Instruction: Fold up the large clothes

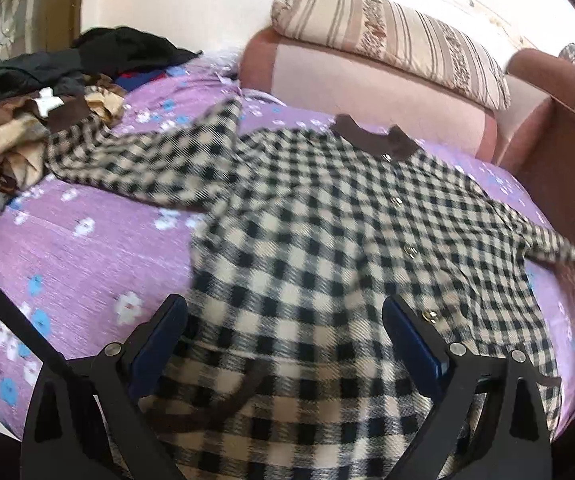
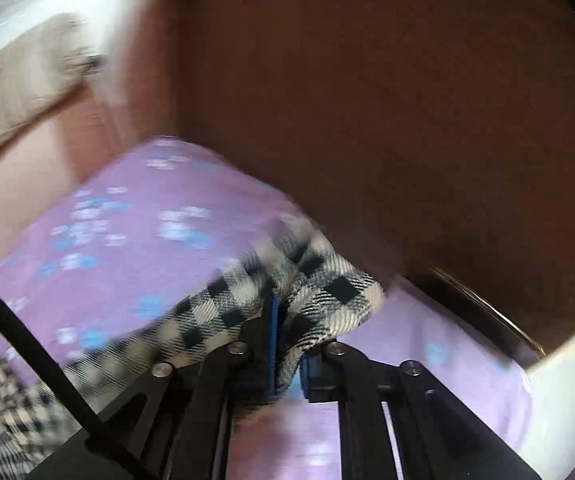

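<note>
Left claw stands wide open over the hem of the checked shirt, gripping nothing. That shirt lies flat on the purple floral bedsheet, collar far, hem near. Right claw is clamped on the right sleeve end, so it is placed to fold inward. A clothes pile lies far left, cushions behind.
</note>
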`<state>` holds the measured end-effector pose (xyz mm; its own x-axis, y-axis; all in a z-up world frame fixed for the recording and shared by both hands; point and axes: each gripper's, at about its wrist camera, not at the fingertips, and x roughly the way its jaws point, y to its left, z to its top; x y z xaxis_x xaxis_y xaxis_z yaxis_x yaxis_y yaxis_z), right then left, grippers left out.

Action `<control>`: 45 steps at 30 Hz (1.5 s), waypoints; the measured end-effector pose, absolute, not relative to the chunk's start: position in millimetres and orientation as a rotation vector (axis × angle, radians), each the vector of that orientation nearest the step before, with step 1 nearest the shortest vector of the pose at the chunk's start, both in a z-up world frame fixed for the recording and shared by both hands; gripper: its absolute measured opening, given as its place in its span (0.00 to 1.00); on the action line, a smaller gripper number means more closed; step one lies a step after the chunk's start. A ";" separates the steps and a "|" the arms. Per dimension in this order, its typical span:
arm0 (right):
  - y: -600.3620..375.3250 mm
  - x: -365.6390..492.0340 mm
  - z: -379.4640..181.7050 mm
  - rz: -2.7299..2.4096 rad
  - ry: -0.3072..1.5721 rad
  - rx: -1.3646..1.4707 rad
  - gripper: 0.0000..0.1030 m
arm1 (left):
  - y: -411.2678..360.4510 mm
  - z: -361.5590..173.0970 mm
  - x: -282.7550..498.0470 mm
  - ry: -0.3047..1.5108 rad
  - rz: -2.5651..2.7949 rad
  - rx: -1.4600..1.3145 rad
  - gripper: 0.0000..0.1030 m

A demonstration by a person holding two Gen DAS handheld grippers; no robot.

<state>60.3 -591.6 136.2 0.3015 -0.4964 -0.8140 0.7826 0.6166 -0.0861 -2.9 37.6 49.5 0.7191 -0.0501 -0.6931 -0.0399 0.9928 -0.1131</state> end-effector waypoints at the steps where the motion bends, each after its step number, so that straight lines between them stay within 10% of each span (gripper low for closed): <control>1: -595.8 52.9 134.0 -0.882 0.940 0.368 0.17 | 43.7 53.9 -3.7 0.753 0.012 -0.119 0.95; 3: -589.1 36.9 134.7 -0.875 0.945 0.342 0.29 | 56.7 61.3 -6.0 0.732 0.045 -0.120 0.95; 5: -567.0 24.3 138.9 -0.815 0.930 0.333 0.64 | 78.1 68.6 -9.3 0.719 0.089 -0.136 0.95; 14: -413.3 -44.6 101.3 0.071 1.036 0.678 0.66 | 172.2 42.3 -26.8 0.899 0.068 -0.351 0.93; 25: -349.6 -81.5 77.5 0.351 1.024 0.784 0.67 | 133.9 14.8 -58.2 1.021 -0.239 -0.410 0.51; 37: -309.7 -144.7 50.7 0.565 1.124 0.942 0.67 | 136.9 6.3 -112.3 1.012 -0.258 -0.496 0.50; 40: -299.1 -156.1 47.0 0.548 1.149 0.909 0.53 | 124.7 8.9 -113.7 1.020 -0.219 -0.395 0.49; 42: -293.1 -157.7 47.4 0.499 1.174 0.832 0.27 | 118.6 12.1 -114.8 1.031 -0.121 -0.285 0.06; 45: -297.3 -162.7 47.5 0.471 1.181 0.814 0.11 | 132.9 21.0 -126.3 1.018 -0.115 -0.340 0.06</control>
<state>-162.7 -297.3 47.5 0.3341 0.7075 -0.6227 0.0847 0.6355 0.7675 -126.3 132.9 21.0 0.5240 -0.2509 -0.8140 -0.0634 0.9415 -0.3310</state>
